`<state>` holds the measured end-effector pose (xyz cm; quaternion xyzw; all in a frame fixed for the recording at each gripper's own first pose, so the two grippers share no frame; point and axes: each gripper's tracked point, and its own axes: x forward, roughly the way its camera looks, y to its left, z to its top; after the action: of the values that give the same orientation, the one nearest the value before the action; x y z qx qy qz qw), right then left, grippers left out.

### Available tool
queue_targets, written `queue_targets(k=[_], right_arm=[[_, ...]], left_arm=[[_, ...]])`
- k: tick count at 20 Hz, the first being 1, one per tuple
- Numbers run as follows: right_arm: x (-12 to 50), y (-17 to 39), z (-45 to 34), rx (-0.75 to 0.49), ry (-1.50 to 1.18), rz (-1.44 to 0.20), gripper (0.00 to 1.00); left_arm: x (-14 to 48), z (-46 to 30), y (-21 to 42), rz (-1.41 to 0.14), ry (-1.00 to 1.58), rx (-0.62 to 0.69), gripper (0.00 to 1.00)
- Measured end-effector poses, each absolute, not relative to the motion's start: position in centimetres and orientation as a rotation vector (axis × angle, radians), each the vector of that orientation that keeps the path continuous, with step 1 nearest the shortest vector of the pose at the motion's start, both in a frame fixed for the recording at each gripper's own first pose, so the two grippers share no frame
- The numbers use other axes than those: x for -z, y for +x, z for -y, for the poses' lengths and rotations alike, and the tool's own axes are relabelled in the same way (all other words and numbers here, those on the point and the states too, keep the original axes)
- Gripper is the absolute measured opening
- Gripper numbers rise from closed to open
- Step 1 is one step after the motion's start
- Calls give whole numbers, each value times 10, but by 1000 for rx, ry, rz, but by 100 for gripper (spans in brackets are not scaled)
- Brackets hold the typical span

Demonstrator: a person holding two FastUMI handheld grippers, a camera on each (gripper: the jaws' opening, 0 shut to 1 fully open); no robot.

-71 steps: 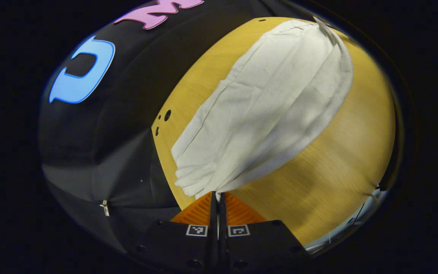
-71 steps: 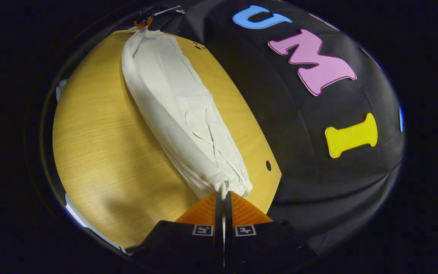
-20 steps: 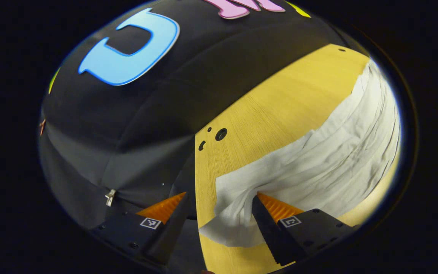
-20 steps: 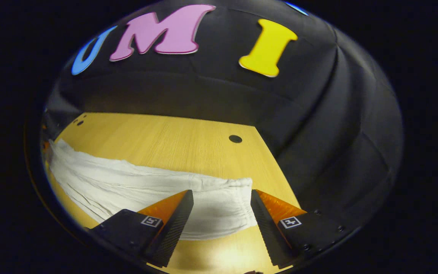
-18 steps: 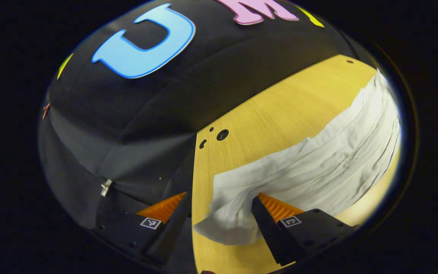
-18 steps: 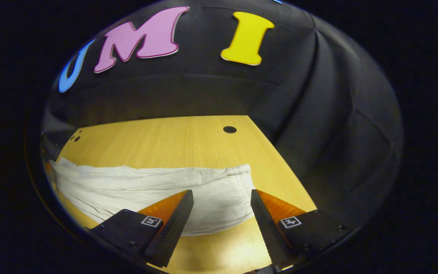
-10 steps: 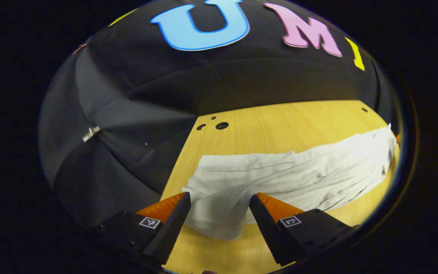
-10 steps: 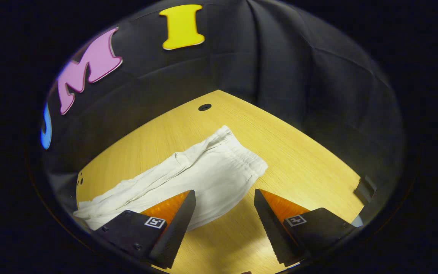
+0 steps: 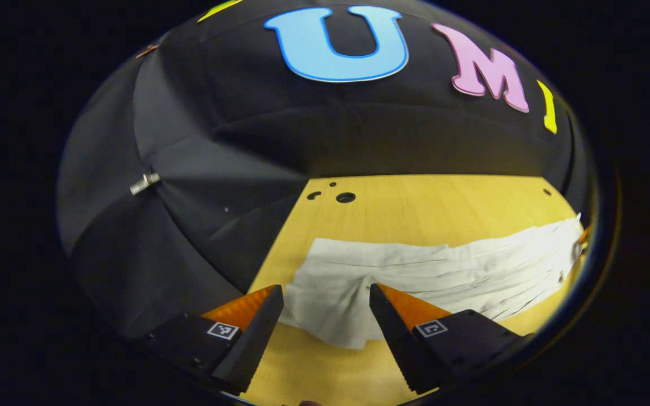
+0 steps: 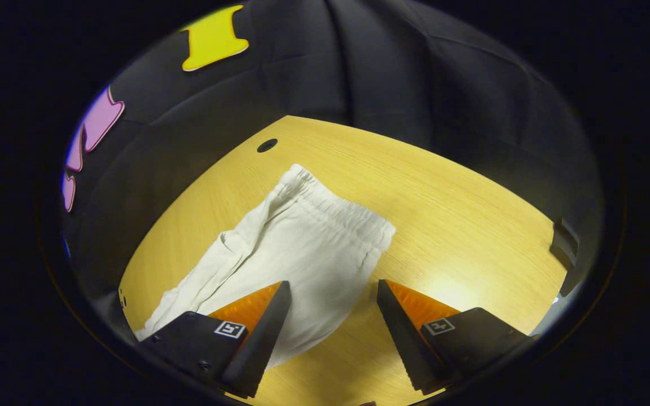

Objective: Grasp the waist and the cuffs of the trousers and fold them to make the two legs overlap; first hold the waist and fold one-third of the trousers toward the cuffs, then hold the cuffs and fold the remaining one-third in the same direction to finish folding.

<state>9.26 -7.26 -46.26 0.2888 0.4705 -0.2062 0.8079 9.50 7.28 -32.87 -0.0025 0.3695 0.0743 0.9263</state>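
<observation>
White trousers [image 9: 443,270] lie flat on the wooden table [image 9: 443,203], the two legs laid one over the other in a long strip. In the left gripper view the cuff end [image 9: 330,299] lies just beyond my open left gripper [image 9: 326,296], whose fingers hover above it, holding nothing. In the right gripper view the gathered waist [image 10: 339,208] lies ahead of my open right gripper [image 10: 333,293], which hangs over the near edge of the trousers [image 10: 280,254] and holds nothing.
The table's far left corner has small holes [image 9: 345,197]; another hole [image 10: 267,145] shows near the waist end. Black cloth walls stand close behind the table. A dark fitting [image 10: 563,242] sits at the table's right edge. Bare wood [image 10: 471,225] lies right of the waist.
Both grippers, earlier shut on the trousers' two ends, have let go and opened. Both have since swung round and pulled back, and the trousers now lie flat on the table.
</observation>
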Motion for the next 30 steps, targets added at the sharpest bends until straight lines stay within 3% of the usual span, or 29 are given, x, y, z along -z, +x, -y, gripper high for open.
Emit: queue_targets(k=[5, 7, 8, 10, 16, 26, 28, 30], right_arm=[[472, 107, 80, 512, 628, -1017, 98], [476, 103, 88, 543, 565, -1052, 84], [474, 105, 86, 522, 570, -1046, 64], [467, 104, 82, 542, 655, -1034, 7], [470, 106, 79, 540, 724, -1010, 5], [470, 106, 79, 487, 726, -1010, 5], [470, 106, 79, 479, 732, -1009, 5], [470, 106, 80, 468, 734, -1004, 5]], left_arm=[[366, -51, 57, -870, -330, -214, 96], [374, -46, 49, -900, -379, -226, 96], [378, -41, 47, -913, -409, -228, 96], [385, -34, 45, -932, -483, -241, 96], [412, -20, 53, -967, -724, -314, 96], [423, -29, 112, -946, -663, -352, 96], [431, -38, 106, -982, -599, -406, 96], [433, -43, 105, -986, -576, -426, 51]])
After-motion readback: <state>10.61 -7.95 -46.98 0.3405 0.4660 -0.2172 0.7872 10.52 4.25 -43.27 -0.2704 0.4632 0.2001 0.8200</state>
